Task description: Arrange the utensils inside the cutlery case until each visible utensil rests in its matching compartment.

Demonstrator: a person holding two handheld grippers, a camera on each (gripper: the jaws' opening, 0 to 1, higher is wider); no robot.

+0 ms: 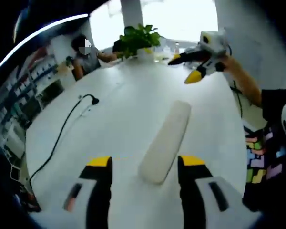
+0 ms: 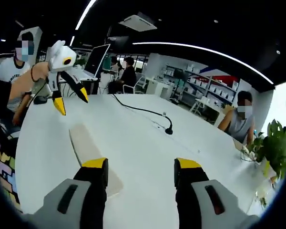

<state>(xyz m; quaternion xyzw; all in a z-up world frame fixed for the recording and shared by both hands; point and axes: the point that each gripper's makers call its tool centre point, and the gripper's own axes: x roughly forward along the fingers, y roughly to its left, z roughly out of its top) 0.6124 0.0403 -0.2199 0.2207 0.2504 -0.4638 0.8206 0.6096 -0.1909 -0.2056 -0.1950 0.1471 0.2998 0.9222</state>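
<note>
The closed cutlery case (image 1: 165,141) hides its contents; no utensils can be told.

1. Left gripper (image 1: 144,164): two black jaws with yellow tips, each seated in a grey housing; the housing at 7 o'clock carries a small reddish slot, the one at 5 o'clock a dark slot.
2. Right gripper (image 2: 140,167): the same build, black jaws, yellow tips, grey housings with dark slots.
3. Seen from the other view, each gripper has a white-grey body and black jaws ending in yellow points.
4. Shirt (image 1: 269,143): black short sleeve, with a front print of coloured blocks in pink, yellow, green and blue at 4 o'clock.
5. Wristband (image 2: 33,73): a thin dark band on the wrist at 10 o'clock.
</note>
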